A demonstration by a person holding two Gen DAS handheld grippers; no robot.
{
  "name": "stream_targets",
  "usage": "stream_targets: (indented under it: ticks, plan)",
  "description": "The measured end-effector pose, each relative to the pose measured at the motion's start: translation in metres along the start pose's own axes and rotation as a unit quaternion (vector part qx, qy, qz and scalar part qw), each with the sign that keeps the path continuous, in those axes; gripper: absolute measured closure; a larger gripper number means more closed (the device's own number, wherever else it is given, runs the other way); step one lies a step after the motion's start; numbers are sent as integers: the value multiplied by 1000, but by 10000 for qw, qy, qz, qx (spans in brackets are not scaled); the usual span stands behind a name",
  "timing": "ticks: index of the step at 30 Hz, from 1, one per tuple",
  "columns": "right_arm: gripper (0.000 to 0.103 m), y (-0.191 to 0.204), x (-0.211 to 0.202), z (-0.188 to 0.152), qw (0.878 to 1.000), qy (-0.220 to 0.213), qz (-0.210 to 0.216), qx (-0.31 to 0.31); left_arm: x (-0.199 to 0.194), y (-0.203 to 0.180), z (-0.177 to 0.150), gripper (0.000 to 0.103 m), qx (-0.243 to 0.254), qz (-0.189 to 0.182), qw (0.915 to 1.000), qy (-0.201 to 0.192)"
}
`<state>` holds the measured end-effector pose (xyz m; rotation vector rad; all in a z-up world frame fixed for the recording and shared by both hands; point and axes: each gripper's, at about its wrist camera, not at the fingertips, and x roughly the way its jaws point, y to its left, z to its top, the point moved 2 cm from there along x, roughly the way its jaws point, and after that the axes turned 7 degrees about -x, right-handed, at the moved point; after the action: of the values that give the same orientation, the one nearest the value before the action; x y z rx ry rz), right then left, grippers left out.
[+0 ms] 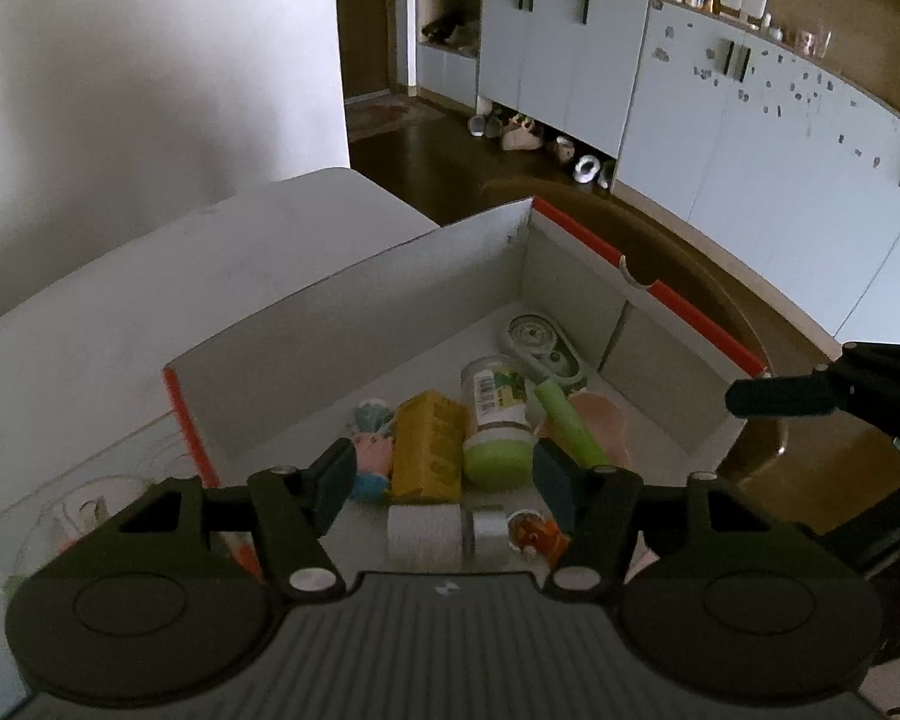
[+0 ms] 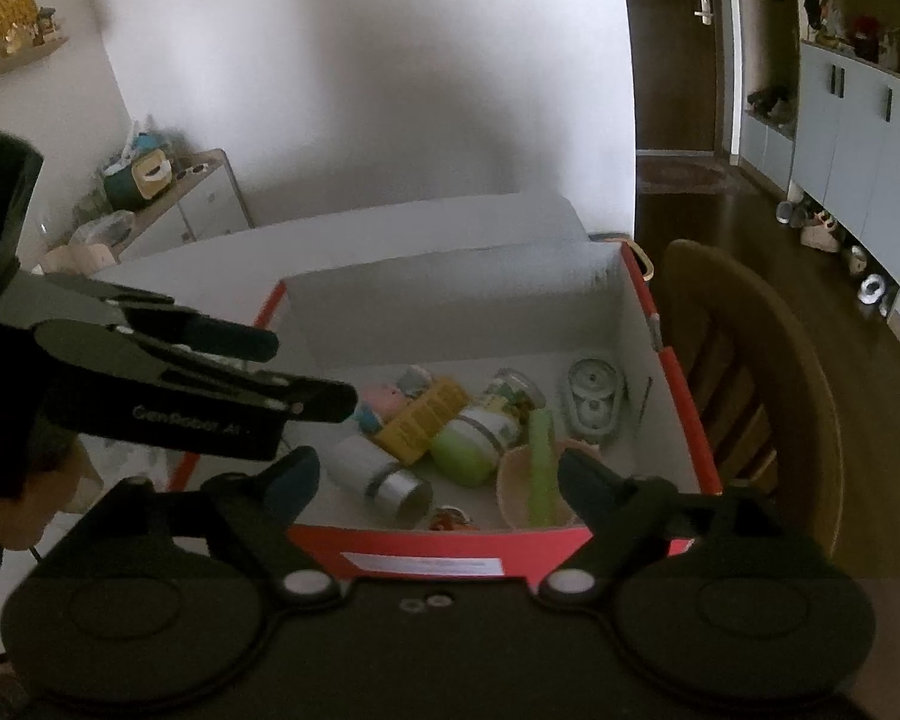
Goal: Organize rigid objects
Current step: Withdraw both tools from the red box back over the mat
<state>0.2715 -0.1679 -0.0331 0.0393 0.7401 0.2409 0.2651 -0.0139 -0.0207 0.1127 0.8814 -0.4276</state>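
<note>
The box (image 2: pixel 684 420), white inside with red outer walls, sits on the white counter (image 1: pixel 120 300) with its top open. A wooden chair (image 2: pixel 768 372) stands just beside its right wall.

Box contents, as seen from the right wrist view:
- White and silver cylinder (image 2: pixel 384 474): lying on its side, near left area of the floor.
- Yellow carton (image 2: pixel 420 417): lying flat, just beyond the cylinder and touching the green-lidded bottle.
- Green-lidded bottle (image 2: pixel 480 432): lying on its side at the centre, lid toward the near wall.
- Small pink and blue figure (image 2: pixel 384 399): at the far left of the group, against the yellow carton.
- Pale green stick (image 2: pixel 540 462): resting across a pinkish shell-shaped dish (image 2: pixel 516 492) at the near right.
- White oval device with round dials (image 2: pixel 591 399): far right, near the right wall.
- Small orange item (image 2: pixel 450 519): against the near wall; too small to identify.

Left gripper (image 1: pixel 444 474): positioned above the near end of the box, angled downward. The fingers (image 1: pixel 336 480) are apart and nothing is between them; the carton and bottle lie below the gap, not in contact.

Right gripper (image 2: pixel 438 480): positioned above the near red wall, angled downward into the box. The fingers (image 2: pixel 294 480) are spread wide with nothing gripped.

In the right wrist view the left gripper appears at the left, held by a hand (image 2: pixel 6 498), over the left wall of the box.
</note>
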Motion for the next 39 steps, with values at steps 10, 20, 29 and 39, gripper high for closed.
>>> stream_targets:
  ticks: [10, 20, 29, 39]
  plan:
    - [1, 34, -13, 8, 9992, -381, -50, -72, -35, 33, -13, 32, -105, -121, 9995, -279]
    - [1, 87, -4, 16, 9990, -425, -87, 92, -63, 79, -28, 23, -142, -367, 9981, -474]
    - [1, 142, 18, 21, 9993, -348, -61, 123, -80, 142, -41, 20, -355, -573, 9964, -513]
    - [1, 194, 46, 24, 9998, -171, -58, 89, -84, 221, -60, 6, -498, -416, 9960, -621]
